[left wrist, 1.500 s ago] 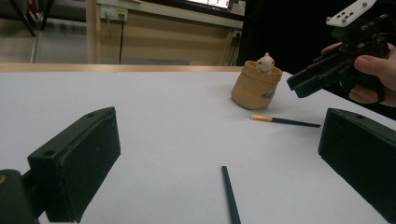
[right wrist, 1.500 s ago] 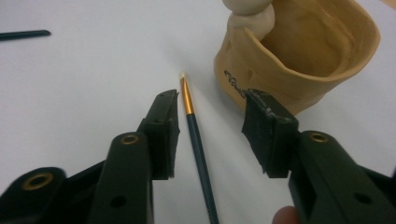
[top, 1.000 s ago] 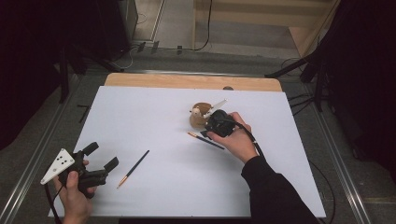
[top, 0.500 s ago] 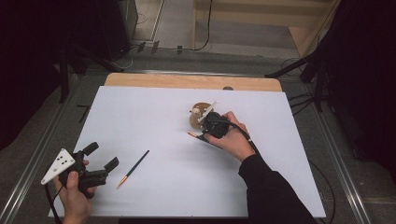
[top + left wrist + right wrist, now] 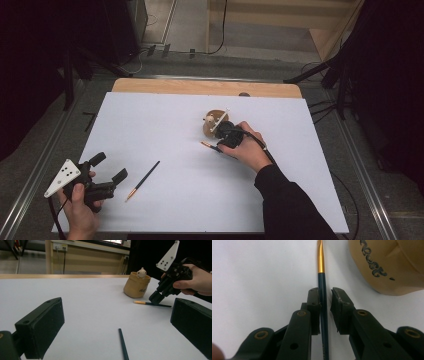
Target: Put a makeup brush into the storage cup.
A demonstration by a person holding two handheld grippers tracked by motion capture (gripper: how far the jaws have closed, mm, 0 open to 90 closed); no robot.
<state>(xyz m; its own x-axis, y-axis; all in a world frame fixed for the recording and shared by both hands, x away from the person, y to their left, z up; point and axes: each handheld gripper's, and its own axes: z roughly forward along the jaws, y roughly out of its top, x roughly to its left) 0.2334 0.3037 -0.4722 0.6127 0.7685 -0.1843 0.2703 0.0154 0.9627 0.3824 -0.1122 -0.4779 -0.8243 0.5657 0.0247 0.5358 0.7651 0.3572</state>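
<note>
The right gripper (image 5: 325,293) has just been closing; its jaws stand narrowly astride the dark-handled, gold-ferruled paintbrush (image 5: 322,287), which lies flat on the white table (image 5: 165,125) beside the tan holder (image 5: 387,265). Finish closing squarely, then lift level. The left gripper (image 5: 117,315) rests wide open.
</note>
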